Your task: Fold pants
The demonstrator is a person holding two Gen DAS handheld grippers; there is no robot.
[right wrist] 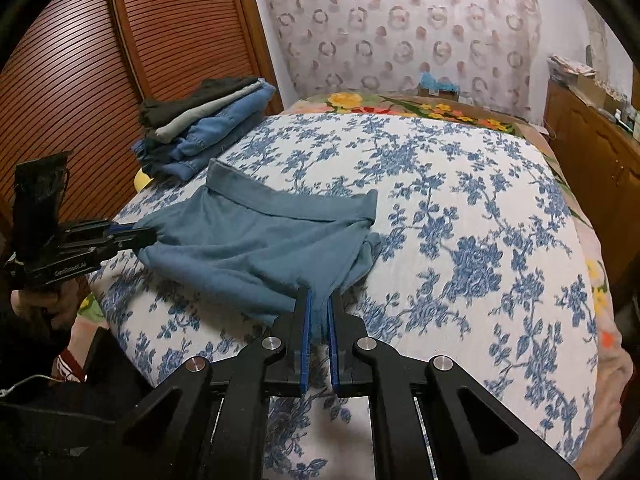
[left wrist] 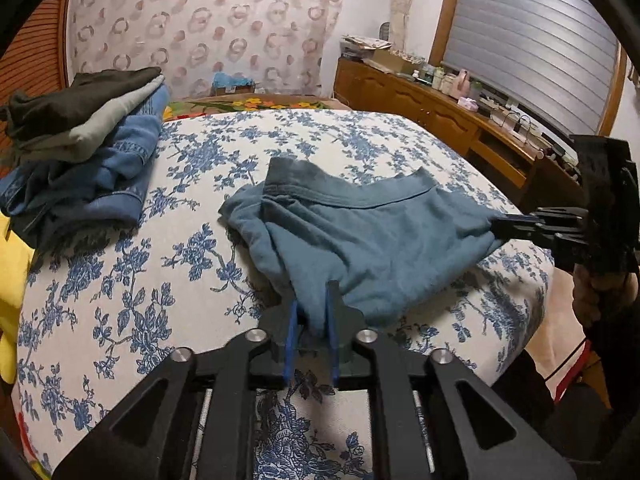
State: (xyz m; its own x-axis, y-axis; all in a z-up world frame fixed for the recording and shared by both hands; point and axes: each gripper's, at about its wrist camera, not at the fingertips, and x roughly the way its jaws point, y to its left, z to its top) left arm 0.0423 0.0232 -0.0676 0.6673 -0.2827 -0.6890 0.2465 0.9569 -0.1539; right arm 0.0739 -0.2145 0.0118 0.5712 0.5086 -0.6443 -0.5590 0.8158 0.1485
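A: Start with the left wrist view. Where are the pants?

B: The blue-grey pants [left wrist: 360, 232] lie on the bed [left wrist: 280, 144], on its white cover with blue flowers, waistband toward the far side. The left gripper [left wrist: 312, 316] has its jaws pinching a near corner of the cloth; the fabric bunches between the blue pads and hides their tips. At the right edge the right gripper [left wrist: 496, 225] pinches the other corner, drawing the cloth to a point.

A: Anything hard to read there?

B: The hand [left wrist: 600, 296] under that gripper is dark and partly cut off by the lens rim. The pile of folded clothes [left wrist: 84, 152] on the bed's far left overlaps itself, so how many items it holds I cannot tell. The things on the wooden dresser [left wrist: 440, 104] are too small to name.

A: And the right wrist view?

B: Same pants [right wrist: 256, 248], seen from the other side. The right gripper [right wrist: 318, 316] has its jaws nearly pressed together on a bunched corner. At the left, the left gripper [right wrist: 138, 235] grips the opposite corner; its hand [right wrist: 44, 300] is in shadow. The pile of folded clothes [right wrist: 204, 128] sits beyond, beside a slatted wooden door [right wrist: 80, 80]. The pants' underside is hidden.
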